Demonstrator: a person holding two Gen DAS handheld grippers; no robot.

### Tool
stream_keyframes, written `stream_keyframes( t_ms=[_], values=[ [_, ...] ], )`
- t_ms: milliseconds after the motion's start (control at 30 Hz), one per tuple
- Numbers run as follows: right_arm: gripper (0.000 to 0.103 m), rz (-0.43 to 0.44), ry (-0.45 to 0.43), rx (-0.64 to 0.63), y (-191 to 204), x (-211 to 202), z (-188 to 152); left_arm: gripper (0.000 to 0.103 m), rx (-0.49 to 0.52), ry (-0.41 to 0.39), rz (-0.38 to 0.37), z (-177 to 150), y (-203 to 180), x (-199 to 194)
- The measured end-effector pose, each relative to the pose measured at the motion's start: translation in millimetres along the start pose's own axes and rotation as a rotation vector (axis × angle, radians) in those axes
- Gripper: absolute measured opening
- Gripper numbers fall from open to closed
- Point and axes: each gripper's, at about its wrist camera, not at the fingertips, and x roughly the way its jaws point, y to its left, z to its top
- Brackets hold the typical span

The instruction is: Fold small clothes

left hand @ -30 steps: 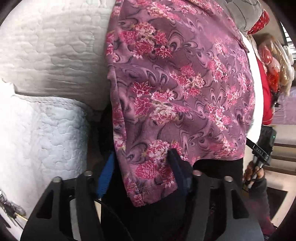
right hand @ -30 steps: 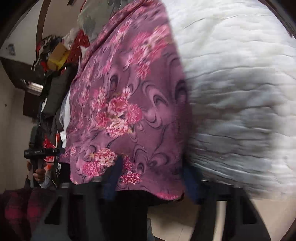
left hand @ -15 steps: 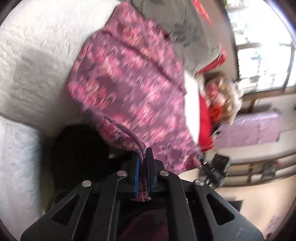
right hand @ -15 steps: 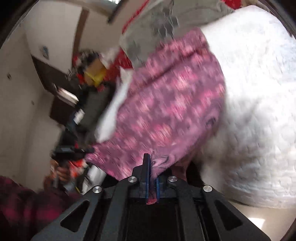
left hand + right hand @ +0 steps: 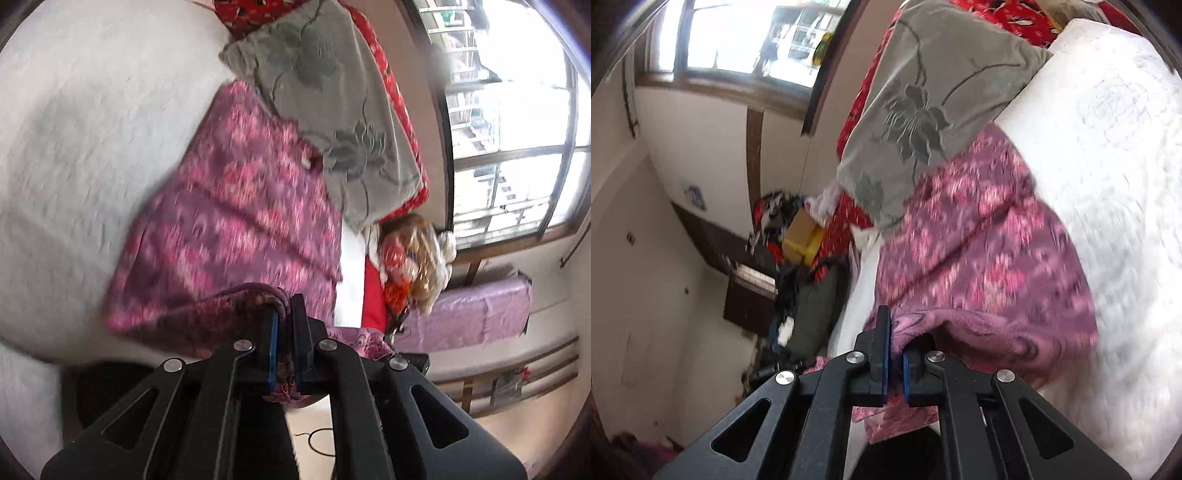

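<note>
Left wrist: floral garment [image 5: 236,221] ahead, hem pinched in each clenched hand-held gripper [image 5: 284,325]

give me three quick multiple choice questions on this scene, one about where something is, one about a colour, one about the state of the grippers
1. Where does the grey flowered cushion lie?
A. at the far end of the purple floral garment
B. on the floor
C. between the gripper fingers

2. What colour is the quilt under the garment?
A. black
B. white
C. green

3. What state are the two grippers in?
A. both wide open
B. only the left holds cloth
C. both shut on the garment's near edge

Answers:
1. A, the cushion overlaps the garment's far edge in both wrist views.
2. B, the quilted surface around the garment is white.
3. C, the left gripper and right gripper each have purple cloth pinched between their blue pads.
</note>
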Motion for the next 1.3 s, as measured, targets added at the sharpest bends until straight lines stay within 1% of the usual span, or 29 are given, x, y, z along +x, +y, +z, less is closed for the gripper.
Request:
stream_keyframes(
  t_ms=[267, 367, 567, 633, 700, 733, 767, 800, 833, 900, 933, 967, 1000, 1033, 1067, 1100, 1133, 1167, 1200, 1233, 1300],
  values=[
    [0.005, 0.029, -0.129, 0.116, -23, 51, 69, 0.004, -0.054, -0.097, -0.051, 87, -3, 28],
    [0.005, 0.024, -0.161, 0.183, -38, 74, 97, 0.004, -0.073, -0.116, -0.056, 116, -2, 43],
    [0.005, -0.053, -0.186, 0.257, -67, 120, 142, 0.004, -0.108, -0.149, -0.014, 175, 7, 80],
    [0.005, -0.078, -0.190, 0.277, -76, 132, 153, 0.004, -0.119, -0.156, 0.020, 193, 12, 93],
    [0.005, -0.120, -0.173, 0.301, -87, 146, 163, 0.004, -0.149, -0.150, 0.059, 208, 22, 108],
    [0.006, -0.148, -0.160, 0.317, -92, 154, 167, 0.004, -0.173, -0.136, 0.062, 214, 28, 115],
    [0.009, -0.163, -0.138, 0.336, -98, 161, 170, 0.004, -0.190, -0.125, 0.069, 217, 32, 119],
    [0.009, -0.170, -0.107, 0.360, -104, 169, 174, 0.004, -0.201, -0.119, 0.074, 221, 34, 122],
    [0.010, -0.189, -0.099, 0.375, -105, 173, 178, 0.004, -0.207, -0.113, 0.070, 225, 34, 124],
    [0.010, -0.178, -0.129, 0.391, -106, 171, 189, 0.004, -0.221, -0.109, 0.044, 234, 31, 123],
    [0.013, -0.176, -0.147, 0.397, -105, 168, 192, 0.004, -0.234, -0.106, 0.025, 238, 29, 122],
    [0.024, -0.184, -0.197, 0.413, -105, 160, 197, 0.005, -0.256, -0.107, 0.010, 242, 27, 118],
    [0.033, -0.189, -0.240, 0.426, -105, 152, 199, 0.005, -0.266, -0.115, -0.004, 244, 25, 114],
    [0.048, -0.191, -0.283, 0.434, -105, 143, 201, 0.006, -0.263, -0.129, -0.021, 246, 23, 109],
    [0.052, -0.197, -0.315, 0.429, -104, 134, 201, 0.008, -0.253, -0.147, -0.030, 248, 21, 101],
    [0.052, -0.217, -0.312, 0.407, -101, 128, 203, 0.017, -0.244, -0.159, -0.041, 250, 20, 95],
    [0.052, -0.248, -0.287, 0.370, -97, 126, 204, 0.023, -0.230, -0.170, -0.047, 251, 19, 89],
    [0.052, -0.295, -0.255, 0.316, -91, 124, 204, 0.035, -0.194, -0.172, -0.019, 249, 17, 85],
    [0.052, -0.351, -0.227, 0.253, -84, 124, 203, 0.040, -0.159, -0.162, 0.020, 247, 15, 84],
    [0.053, -0.402, -0.197, 0.189, -77, 126, 200, 0.040, -0.115, -0.142, 0.056, 242, 13, 85],
    [0.054, -0.468, -0.135, 0.092, -67, 137, 195, 0.040, -0.064, -0.093, 0.089, 234, 15, 91]
  ],
)
